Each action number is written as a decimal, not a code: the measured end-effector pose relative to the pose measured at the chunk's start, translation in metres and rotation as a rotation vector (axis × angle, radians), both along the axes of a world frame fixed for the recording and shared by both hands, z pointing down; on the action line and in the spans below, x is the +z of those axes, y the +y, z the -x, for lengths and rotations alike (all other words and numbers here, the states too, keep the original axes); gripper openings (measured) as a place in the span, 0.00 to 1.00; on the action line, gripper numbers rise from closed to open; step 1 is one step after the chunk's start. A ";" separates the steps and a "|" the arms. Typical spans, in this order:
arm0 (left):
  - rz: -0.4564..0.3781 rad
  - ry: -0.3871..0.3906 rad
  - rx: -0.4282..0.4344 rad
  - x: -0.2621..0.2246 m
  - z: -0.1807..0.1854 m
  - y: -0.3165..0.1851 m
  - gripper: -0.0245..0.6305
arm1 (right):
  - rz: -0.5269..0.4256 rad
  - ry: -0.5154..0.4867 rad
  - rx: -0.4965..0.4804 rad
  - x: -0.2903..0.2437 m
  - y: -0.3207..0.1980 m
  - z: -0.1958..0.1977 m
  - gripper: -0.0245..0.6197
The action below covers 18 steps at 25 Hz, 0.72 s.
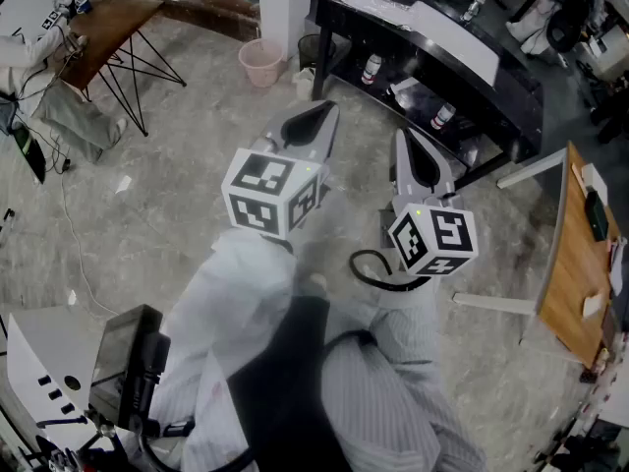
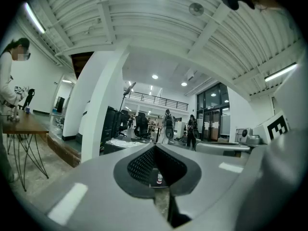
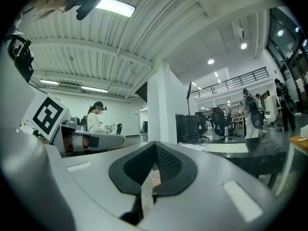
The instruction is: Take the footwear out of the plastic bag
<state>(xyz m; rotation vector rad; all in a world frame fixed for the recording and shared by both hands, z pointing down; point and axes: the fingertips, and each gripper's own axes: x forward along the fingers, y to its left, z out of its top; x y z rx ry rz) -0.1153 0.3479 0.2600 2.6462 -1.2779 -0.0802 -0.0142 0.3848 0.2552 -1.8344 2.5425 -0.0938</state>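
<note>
Over the concrete floor [image 1: 177,165], below the black desk [image 1: 506,79] at upper right, the left gripper [image 1: 314,118] and right gripper [image 1: 411,146] sit mid-frame side by side, jaws pressed together on nothing, a pink wastebasket [image 1: 260,63] above them; where the plastic bag lies cannot be told.

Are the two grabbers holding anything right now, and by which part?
Nothing is held. The left gripper and the right gripper both have their jaws shut together with nothing between them, up over the floor.
</note>
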 end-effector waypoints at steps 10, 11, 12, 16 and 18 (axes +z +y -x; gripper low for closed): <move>0.004 0.000 0.001 0.003 0.005 -0.007 0.04 | 0.000 0.017 0.004 0.004 -0.007 0.007 0.06; 0.006 -0.001 0.003 0.004 0.006 -0.009 0.04 | 0.001 0.018 0.005 0.005 -0.008 0.009 0.06; 0.007 -0.003 0.006 0.006 0.007 -0.011 0.04 | 0.001 0.017 0.007 0.006 -0.010 0.010 0.06; 0.012 -0.025 0.029 0.016 0.009 -0.015 0.04 | 0.009 0.019 0.018 0.016 -0.014 0.013 0.06; 0.020 -0.029 0.036 0.023 0.009 -0.018 0.04 | 0.015 0.017 0.031 0.022 -0.016 0.011 0.06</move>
